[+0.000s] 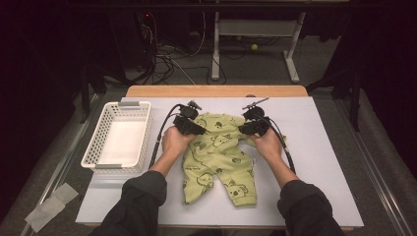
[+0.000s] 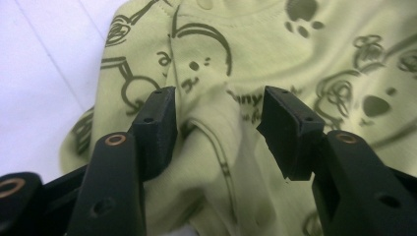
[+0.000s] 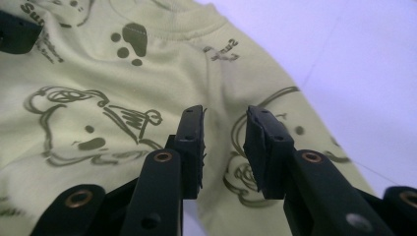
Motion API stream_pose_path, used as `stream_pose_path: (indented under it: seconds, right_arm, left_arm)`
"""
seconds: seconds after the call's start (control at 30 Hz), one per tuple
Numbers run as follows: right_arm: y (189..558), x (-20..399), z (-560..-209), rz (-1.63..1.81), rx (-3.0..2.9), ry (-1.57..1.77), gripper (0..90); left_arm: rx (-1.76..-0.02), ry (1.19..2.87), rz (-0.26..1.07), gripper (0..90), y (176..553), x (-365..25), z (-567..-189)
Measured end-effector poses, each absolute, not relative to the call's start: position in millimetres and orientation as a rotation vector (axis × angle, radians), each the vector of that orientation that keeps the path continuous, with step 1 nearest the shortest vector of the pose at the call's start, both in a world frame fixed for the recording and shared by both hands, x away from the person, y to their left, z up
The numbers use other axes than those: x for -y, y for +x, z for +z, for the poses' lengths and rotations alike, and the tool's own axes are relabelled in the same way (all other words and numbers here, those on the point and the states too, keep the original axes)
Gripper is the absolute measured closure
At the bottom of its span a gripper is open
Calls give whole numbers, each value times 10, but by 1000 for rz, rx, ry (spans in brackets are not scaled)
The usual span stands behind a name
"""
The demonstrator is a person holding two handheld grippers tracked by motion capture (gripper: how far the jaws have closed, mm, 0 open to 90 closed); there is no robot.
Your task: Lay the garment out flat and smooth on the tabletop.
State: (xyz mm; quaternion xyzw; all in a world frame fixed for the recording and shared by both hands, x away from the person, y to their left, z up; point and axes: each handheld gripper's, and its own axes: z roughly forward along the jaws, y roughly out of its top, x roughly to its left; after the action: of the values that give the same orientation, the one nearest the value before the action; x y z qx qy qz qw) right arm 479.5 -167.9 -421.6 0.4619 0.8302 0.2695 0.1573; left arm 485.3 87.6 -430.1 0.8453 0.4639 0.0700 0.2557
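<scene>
The green baby romper [image 1: 219,155] lay flat near the middle of the desk [image 1: 324,147], its neck toward the far edge and its two legs pointing at the near edge, with the white basket [image 1: 120,140] standing well apart by the left edge. Both tongs sat at the garment's shoulders: the left tongs [image 2: 216,125] were spread wide over a raised fold of sleeve cloth, the pads clear of it on either side, and the right tongs [image 3: 223,147] stood parted with a narrower gap above the other sleeve, nothing pinched between them. The risk from here looked to be the loose folds: with neither pair gripping, a sleeve tucked over the chest could spring back or slide out of line, and the tidy shape would be lost. If a pad dragged on the fabric as a hand [image 1: 174,140] lifted away, it could pull the whole romper askew toward one edge. From the right gripper view it was hard to tell whether the inner pad brushed the cloth, so a snag there seemed possible.
</scene>
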Motion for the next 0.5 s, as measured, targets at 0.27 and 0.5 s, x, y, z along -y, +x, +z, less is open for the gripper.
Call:
stream_pose_path:
  seconds: [0.27,0.5]
  right_arm:
    - [4558,1987,-4057,759,-2352,1324,685]
    - [4439,2333,-4092,737,-2325,1397,679]
  left_arm:
    - [-1205,2278,217,435,4567,-976,-4169]
    - [-1175,2265,249,414,4433,-1096,-4068]
